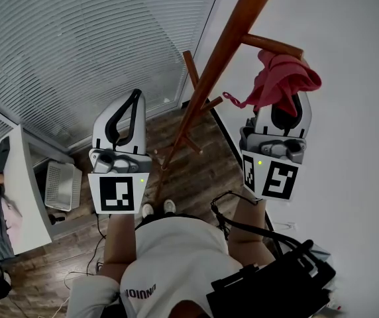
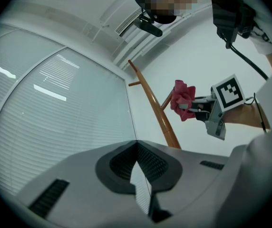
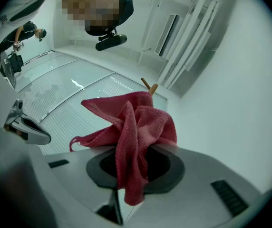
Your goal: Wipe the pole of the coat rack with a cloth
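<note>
White window blinds (image 1: 77,45) fill one side of the room, a plain wall (image 1: 355,38) the other, and a wooden floor (image 1: 196,171) lies below. Between them stands the coat rack pole (image 1: 209,71), brown wood. Its long axis goes from the feet on the floor, near the person's shoes, up past both hands and out of the top of the head view. The right tongs (image 1: 285,108) are closed on a bunched red cloth (image 1: 285,78), which hangs just beside the pole under a side peg (image 1: 272,45) and, I think, does not touch it yet. The left tongs (image 1: 128,108) are closed together with nothing in them, well apart from the pole. To wipe well, I would press the cloth flat on the wood, wrap it partly around, and slide along the length, not across.
</note>
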`<action>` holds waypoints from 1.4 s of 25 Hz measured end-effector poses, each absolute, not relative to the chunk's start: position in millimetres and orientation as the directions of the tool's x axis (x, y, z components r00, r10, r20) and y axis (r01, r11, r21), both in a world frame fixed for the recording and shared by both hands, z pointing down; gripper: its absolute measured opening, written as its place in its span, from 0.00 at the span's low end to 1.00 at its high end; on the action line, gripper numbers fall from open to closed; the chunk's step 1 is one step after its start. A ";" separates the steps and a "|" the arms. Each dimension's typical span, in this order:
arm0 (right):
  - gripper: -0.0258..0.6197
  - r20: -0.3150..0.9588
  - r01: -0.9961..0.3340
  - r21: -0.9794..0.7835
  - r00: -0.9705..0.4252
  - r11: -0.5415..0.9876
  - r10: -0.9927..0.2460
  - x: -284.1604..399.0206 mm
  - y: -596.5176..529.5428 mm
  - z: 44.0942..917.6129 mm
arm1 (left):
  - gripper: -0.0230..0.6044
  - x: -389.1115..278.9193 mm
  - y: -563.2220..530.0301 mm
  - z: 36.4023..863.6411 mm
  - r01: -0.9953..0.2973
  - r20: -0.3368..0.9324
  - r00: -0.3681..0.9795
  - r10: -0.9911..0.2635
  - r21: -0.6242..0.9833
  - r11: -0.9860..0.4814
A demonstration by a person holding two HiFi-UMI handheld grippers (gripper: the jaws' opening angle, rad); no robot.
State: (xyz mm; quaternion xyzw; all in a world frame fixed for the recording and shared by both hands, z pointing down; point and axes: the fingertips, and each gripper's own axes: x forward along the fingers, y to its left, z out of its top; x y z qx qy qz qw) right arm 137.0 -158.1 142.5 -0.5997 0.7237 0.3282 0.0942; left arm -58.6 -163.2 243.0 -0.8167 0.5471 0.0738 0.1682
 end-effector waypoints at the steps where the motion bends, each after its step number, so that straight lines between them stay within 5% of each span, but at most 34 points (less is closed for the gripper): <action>1: 0.17 -0.532 -0.931 0.358 -0.259 0.062 -0.806 138.4 -157.5 142.2 | 0.04 -58.4 -162.7 242.5 -0.918 -0.306 0.392 -0.867 -0.197 -0.345; 26: 0.17 -0.530 -0.953 0.303 -0.174 0.006 -0.830 170.2 -148.9 151.2 | 0.04 -54.5 -157.3 241.7 -0.915 -0.302 0.397 -0.867 -0.200 -0.349; 35: 0.17 -0.387 -0.926 0.335 -0.302 0.172 -0.871 157.6 -145.7 201.1 | 0.04 -58.8 -154.4 238.8 -0.915 -0.315 0.400 -0.861 -0.198 -0.352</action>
